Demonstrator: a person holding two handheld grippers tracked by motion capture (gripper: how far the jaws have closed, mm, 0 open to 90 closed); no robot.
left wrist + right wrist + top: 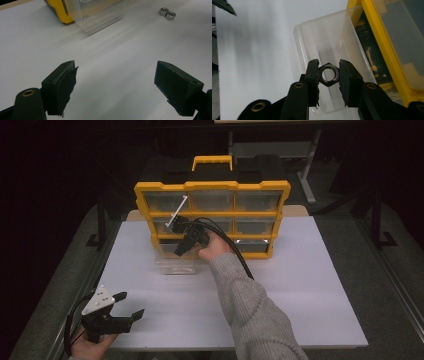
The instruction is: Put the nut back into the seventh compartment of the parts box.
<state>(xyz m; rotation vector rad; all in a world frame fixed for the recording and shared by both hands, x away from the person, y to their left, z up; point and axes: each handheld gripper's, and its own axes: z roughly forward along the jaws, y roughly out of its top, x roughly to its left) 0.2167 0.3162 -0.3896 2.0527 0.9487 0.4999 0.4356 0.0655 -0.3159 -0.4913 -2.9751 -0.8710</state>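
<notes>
The right gripper (328, 75) is clamping a hex nut (328, 74) between its two black jaws, one jaw pressing on each side, the nut's bore facing the camera in the right gripper view. The nut is hanging directly over a clear plastic drawer (322, 45), which is standing pulled out of the lowest row of a yellow-framed organiser cabinet (212, 185) and resting on the white worktop (300, 285). In the high view the right gripper (184, 245) is sitting at the front of the cabinet's lower left, above the drawer (174, 265), with a grey-sleeved forearm (245, 305) reaching in from below and a black cable trailing back from the hand. The left gripper (129, 306) is resting low at the near left corner of the worktop, well apart from the cabinet, its jaws standing wide apart with nothing between them. In the left gripper view two more hex nuts (167, 13) are lying on the worktop (112, 62), touching each other, beyond the open jaws and to the right of the drawer (97, 15).
</notes>
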